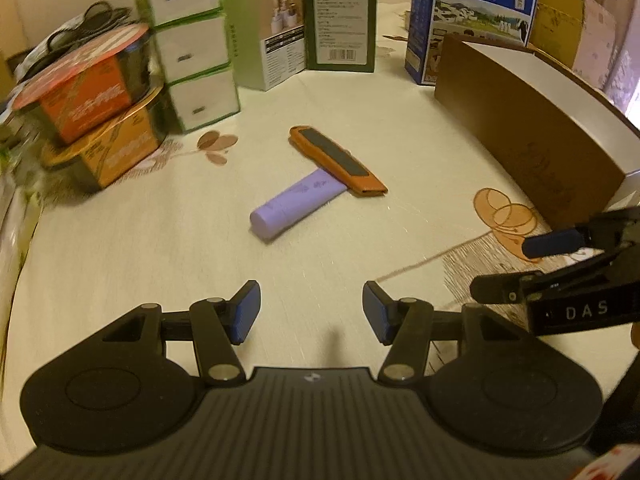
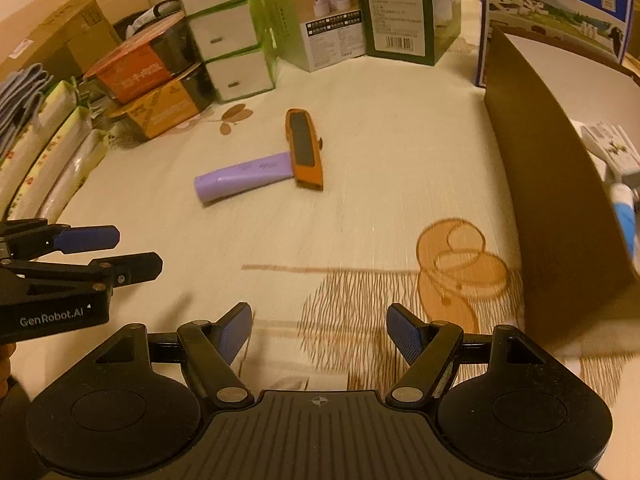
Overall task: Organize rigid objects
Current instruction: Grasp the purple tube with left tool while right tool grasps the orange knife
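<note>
tube point(image 1: 294, 204) and orange cutter point(image 1: 338, 160) lie touching mid-table, straight ahead of both grippers, well apart from them. left gripper point(image 1: 311, 312) and right gripper point(image 2: 319, 332) both have jaws apart, empty. tube's long axis runs diagonally toward the left gripper, which looks a bit nearer. brown box point(image 1: 532, 128) stands along the right edge.

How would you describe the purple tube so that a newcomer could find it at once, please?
On the cream tablecloth, look in the open middle, ringed by boxes. The purple tube lies flat there, its far end tucked under the orange utility knife; it alone is lilac and rounded.
</note>
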Demonstrator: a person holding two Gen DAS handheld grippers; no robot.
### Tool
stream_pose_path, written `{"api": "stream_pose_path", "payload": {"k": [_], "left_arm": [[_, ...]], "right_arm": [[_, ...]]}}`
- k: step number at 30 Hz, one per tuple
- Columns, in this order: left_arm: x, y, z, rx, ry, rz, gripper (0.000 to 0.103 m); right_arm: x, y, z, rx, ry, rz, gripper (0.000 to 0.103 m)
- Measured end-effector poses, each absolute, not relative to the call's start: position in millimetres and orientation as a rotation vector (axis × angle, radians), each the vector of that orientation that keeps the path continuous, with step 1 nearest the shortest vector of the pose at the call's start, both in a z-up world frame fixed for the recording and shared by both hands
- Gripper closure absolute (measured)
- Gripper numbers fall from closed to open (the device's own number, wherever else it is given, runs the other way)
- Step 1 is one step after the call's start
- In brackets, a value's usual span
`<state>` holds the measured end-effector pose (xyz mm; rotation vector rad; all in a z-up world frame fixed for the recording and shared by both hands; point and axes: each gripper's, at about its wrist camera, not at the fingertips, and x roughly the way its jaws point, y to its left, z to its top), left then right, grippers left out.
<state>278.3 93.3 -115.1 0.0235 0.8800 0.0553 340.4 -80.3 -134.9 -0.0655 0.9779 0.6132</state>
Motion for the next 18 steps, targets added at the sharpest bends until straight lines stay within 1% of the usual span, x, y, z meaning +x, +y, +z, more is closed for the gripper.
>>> {"api": "stream_pose_path", "payload": {"k": [9,14,16,18], "left_arm": [[343,108,-136,0.128,0.851,-0.004,0.051],[374,118,-152,0.176,0.867,-0.014,0.051],[382,120,-160,0.205,0.877,-0.022,0.051],[387,121,-166,0.218,0.883,-0.032,0.051]], "right_arm": [[386,-54,-153,-0.109,0.884,0.615,0.032],[411,-36,-160,-0.13,0.842,0.64,0.032],[419,-29,-164,-0.142,0.832,0.649,0.033],[425,-23,-169,-0.153,0.828,0.662,0.04]]}}
